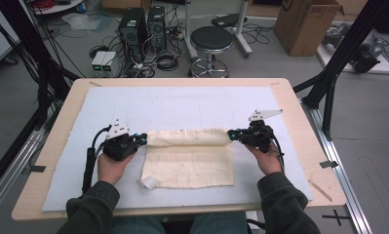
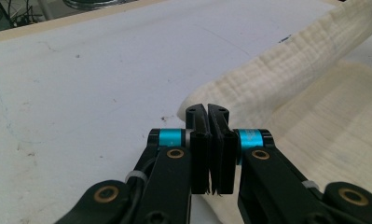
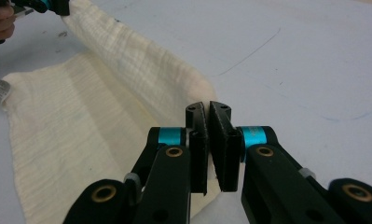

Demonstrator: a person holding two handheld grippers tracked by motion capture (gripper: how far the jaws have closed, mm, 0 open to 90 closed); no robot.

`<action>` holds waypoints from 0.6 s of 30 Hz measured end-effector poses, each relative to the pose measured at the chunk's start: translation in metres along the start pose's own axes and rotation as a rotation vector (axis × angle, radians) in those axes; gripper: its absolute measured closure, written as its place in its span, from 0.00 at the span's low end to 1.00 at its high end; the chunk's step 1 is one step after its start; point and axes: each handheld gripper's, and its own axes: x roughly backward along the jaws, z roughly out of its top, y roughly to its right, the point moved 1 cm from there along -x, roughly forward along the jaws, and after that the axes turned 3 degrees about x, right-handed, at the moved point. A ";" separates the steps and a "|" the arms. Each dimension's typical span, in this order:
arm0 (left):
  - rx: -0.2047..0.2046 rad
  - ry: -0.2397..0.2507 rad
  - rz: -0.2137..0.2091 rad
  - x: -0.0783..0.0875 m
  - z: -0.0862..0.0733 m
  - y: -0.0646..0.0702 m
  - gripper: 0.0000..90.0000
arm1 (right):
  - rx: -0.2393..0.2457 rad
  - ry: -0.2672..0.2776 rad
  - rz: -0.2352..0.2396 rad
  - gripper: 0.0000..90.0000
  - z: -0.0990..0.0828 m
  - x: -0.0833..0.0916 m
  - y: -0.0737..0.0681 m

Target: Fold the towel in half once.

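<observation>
A cream waffle-weave cloth (image 1: 189, 165) lies on the white mat, its far edge lifted and rolled over toward the person as a raised fold (image 1: 187, 137). My left gripper (image 1: 142, 139) is shut on the fold's left corner, and my right gripper (image 1: 232, 134) is shut on its right corner. In the left gripper view the left gripper (image 2: 208, 109) pinches the cloth (image 2: 286, 79), which stretches away to the upper right. In the right gripper view the right gripper (image 3: 208, 108) pinches the cloth (image 3: 81, 116), and the left gripper (image 3: 44, 4) holds the far corner at top left.
The white mat (image 1: 182, 105) covers most of the wooden table (image 1: 299, 112). A small white label (image 1: 148, 183) sticks out at the cloth's near left corner. Beyond the table stand a stool (image 1: 210, 41), computer towers (image 1: 133, 27) and a cardboard box (image 1: 306, 22).
</observation>
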 end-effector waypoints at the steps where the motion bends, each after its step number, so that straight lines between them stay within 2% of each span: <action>1: 0.000 -0.001 -0.001 0.001 -0.001 0.000 0.97 | 0.000 0.000 -0.002 0.95 -0.001 0.000 -0.001; 9: -0.019 -0.013 -0.028 0.008 -0.007 0.007 0.97 | -0.003 0.000 0.019 0.95 -0.014 0.002 -0.010; 13: -0.019 -0.021 -0.045 0.012 -0.007 0.010 0.97 | 0.002 0.008 0.031 0.95 -0.017 0.004 -0.015; 18: -0.012 -0.031 -0.052 0.016 -0.015 0.014 0.97 | 0.009 0.011 0.038 0.95 -0.022 0.007 -0.020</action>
